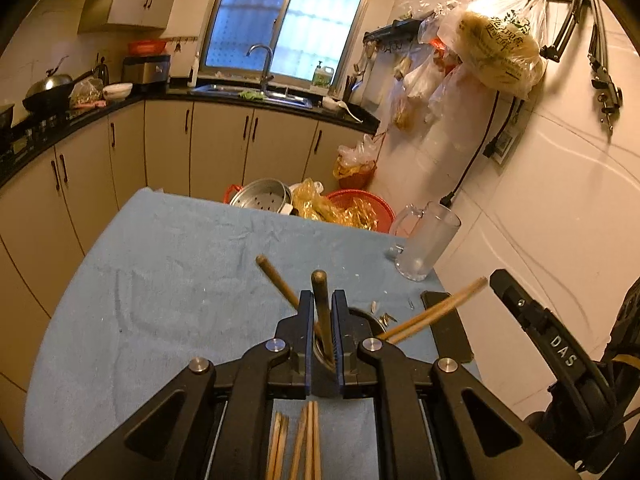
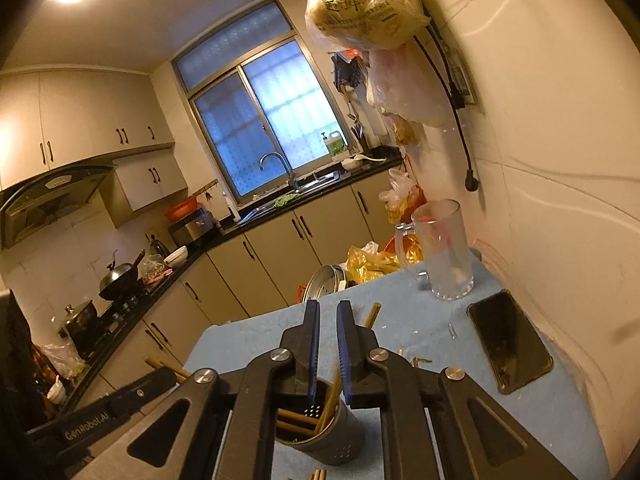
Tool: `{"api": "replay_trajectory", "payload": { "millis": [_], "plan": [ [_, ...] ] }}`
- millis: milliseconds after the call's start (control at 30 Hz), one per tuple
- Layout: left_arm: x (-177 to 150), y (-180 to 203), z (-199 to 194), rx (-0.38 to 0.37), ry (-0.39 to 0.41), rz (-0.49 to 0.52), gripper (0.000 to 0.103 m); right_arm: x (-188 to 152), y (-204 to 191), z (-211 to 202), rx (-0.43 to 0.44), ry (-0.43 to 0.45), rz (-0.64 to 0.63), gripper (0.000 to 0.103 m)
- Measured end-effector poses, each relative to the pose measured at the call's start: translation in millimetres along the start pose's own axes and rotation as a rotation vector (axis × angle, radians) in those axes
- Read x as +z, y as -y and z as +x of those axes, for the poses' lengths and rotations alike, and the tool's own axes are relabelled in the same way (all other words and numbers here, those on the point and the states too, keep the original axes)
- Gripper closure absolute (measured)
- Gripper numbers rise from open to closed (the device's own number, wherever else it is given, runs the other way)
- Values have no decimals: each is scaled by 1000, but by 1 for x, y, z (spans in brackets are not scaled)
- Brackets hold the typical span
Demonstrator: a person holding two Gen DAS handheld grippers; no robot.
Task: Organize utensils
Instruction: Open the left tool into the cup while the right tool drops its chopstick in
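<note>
Chopsticks [image 1: 308, 446] five flat, mug [image 1: 426, 240] one

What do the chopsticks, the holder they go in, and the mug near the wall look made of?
Chopsticks: likely wood or bamboo, matte brown with visible grain. Holder: probably metal, dull grey, perforated wall. Mug: clear glass or plastic, see-through with a handle.

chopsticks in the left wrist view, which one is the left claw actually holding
The dark upright chopstick between the left claw's blue pads, its lower end in the holder. The others lean out of the holder untouched, or lie flat on the blue cloth.
</note>
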State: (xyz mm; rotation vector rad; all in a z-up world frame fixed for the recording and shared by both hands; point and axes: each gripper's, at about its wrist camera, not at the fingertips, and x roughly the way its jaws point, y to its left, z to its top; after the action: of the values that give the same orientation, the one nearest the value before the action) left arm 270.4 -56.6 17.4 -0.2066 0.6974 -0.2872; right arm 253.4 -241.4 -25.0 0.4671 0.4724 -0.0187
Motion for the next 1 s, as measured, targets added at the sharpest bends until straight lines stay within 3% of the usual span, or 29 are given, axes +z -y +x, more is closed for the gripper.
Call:
{"api": "replay_trajectory", "payload": {
  "millis": [100,167,233,300,400,600,733,1000],
  "plan": [
    [-2,-2,-17,-1,12,3,77,3,-2,-19,7,13,0,77],
    [-8,-7,-37,7,41,-1,56,2,-6,-41,8,31,-8,68],
    [-15,-13,-55,21,60,-6,52,-2,-11,-63,11,45,-16,51],
    [-27,-21,-70,42,54,-20,48,-10,-15,-87,22,63,-30,40],
    [-58,-35,-87,72,10,-37,48,-30,-18,-118,24,65,-53,38],
    [-119,-57,-113,147,-77,-30,48,-73,-20,-141,-19,-45,-103,36],
    [-134,-70,-128,160,-93,-56,48,-93,-21,-146,11,-133,-115,36],
    [-151,-74,-140,161,-90,-56,48,-122,-32,-158,19,-203,-158,37]
  ]
}}
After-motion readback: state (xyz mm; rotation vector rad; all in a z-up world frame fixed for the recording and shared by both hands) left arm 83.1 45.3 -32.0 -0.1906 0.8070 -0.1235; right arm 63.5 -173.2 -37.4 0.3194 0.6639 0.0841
